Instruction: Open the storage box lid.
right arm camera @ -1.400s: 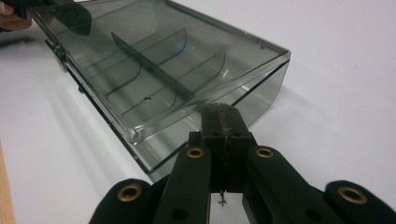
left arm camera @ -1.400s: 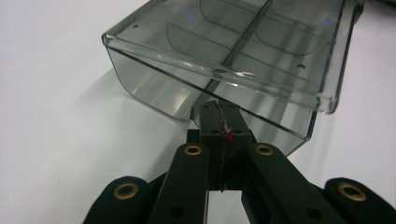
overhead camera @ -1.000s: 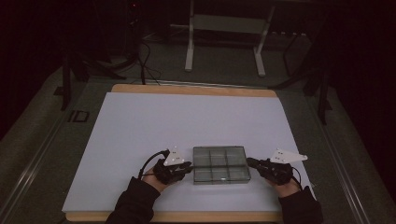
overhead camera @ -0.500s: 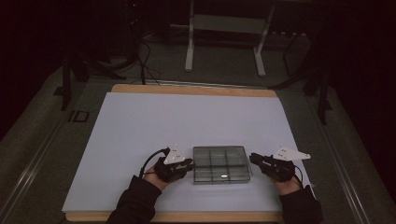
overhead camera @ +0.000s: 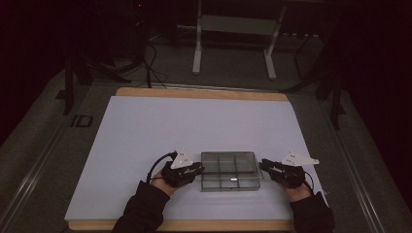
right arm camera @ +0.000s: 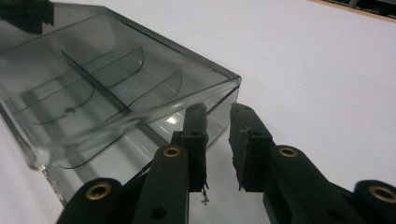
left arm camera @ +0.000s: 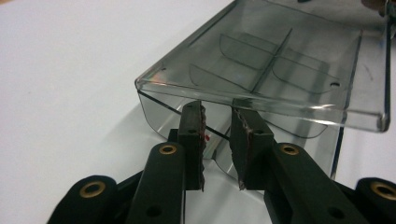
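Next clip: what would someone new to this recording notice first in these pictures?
A smoky, see-through compartment box lies near the front edge of the white sheet covering the table. One tool stands at each short end of it, the left tool and the right tool. In each gripper view the jaws stand slightly apart at the box's end wall, with nothing pinched between them.

Dim lab or studio: white-topped table (overhead camera: pixel 145 145), metal stand legs (overhead camera: pixel 197 53), floor cables (overhead camera: pixel 150 58).
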The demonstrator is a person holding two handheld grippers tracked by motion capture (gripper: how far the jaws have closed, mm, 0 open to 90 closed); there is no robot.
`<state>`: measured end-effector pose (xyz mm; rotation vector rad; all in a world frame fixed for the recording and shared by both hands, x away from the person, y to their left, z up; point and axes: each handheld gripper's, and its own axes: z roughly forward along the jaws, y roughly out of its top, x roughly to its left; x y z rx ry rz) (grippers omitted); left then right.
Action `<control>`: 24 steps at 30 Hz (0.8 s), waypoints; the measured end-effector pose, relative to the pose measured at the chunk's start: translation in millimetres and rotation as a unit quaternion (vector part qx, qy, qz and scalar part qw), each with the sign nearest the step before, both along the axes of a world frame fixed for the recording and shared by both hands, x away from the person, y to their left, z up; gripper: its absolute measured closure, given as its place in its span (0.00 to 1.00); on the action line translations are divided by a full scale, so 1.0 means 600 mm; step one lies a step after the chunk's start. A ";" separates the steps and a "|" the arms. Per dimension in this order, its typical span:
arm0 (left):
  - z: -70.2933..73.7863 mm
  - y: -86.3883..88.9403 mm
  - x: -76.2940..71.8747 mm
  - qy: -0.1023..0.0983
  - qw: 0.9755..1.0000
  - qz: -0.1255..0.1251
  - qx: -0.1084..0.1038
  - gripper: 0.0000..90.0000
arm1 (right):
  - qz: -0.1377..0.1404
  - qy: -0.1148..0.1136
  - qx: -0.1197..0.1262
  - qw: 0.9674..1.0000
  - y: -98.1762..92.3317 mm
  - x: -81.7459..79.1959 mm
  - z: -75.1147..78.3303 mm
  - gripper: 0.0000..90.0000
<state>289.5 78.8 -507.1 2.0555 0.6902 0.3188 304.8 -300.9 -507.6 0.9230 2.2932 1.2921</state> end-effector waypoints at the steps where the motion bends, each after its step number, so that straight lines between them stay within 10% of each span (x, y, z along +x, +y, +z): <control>1: 0.001 0.000 0.000 0.000 1.000 0.002 -0.002 0.85 | 0.001 0.000 -0.002 1.000 0.001 0.001 -0.001 0.84; 24: 0.020 0.000 0.036 -0.031 0.999 0.019 -0.014 0.83 | 0.011 -0.042 -0.008 0.999 0.032 0.032 0.030 0.84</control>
